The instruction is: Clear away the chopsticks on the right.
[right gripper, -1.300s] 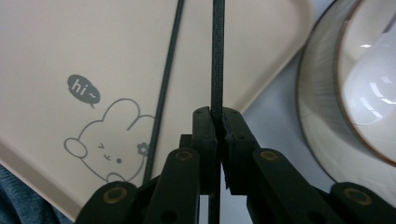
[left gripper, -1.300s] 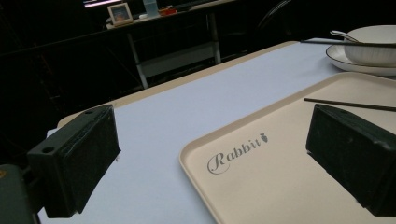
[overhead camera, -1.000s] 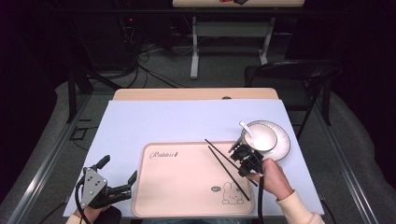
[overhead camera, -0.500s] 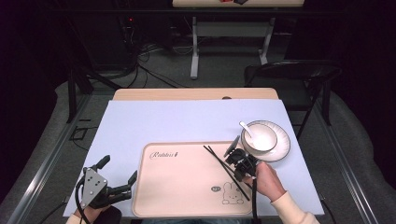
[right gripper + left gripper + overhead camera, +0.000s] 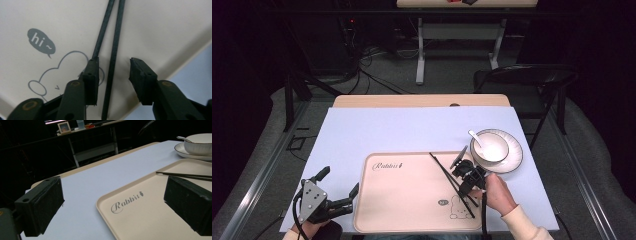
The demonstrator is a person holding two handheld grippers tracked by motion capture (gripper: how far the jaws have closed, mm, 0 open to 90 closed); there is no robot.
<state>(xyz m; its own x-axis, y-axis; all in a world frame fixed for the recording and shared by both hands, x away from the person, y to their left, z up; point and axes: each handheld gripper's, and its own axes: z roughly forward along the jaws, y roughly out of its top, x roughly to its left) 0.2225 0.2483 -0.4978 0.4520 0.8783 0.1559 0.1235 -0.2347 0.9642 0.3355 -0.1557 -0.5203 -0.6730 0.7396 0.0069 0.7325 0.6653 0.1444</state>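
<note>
Right gripper (image 5: 113,71) jaws have just been opening, letting go of the black chopsticks (image 5: 113,37) lying on the beige rabbit-print plastic tray (image 5: 412,200); one stick is sitting between the pads, the other against the left pad, risking dragging on retreat. Left gripper (image 5: 337,192) is idling wide open.

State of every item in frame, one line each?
chopsticks: lying on the tray, between the open jaws, pads off them
right gripper: open, jaws just opening
left gripper: open, nothing held
tray: flat on table
bowl: upright on saucer, spoon inside
</note>
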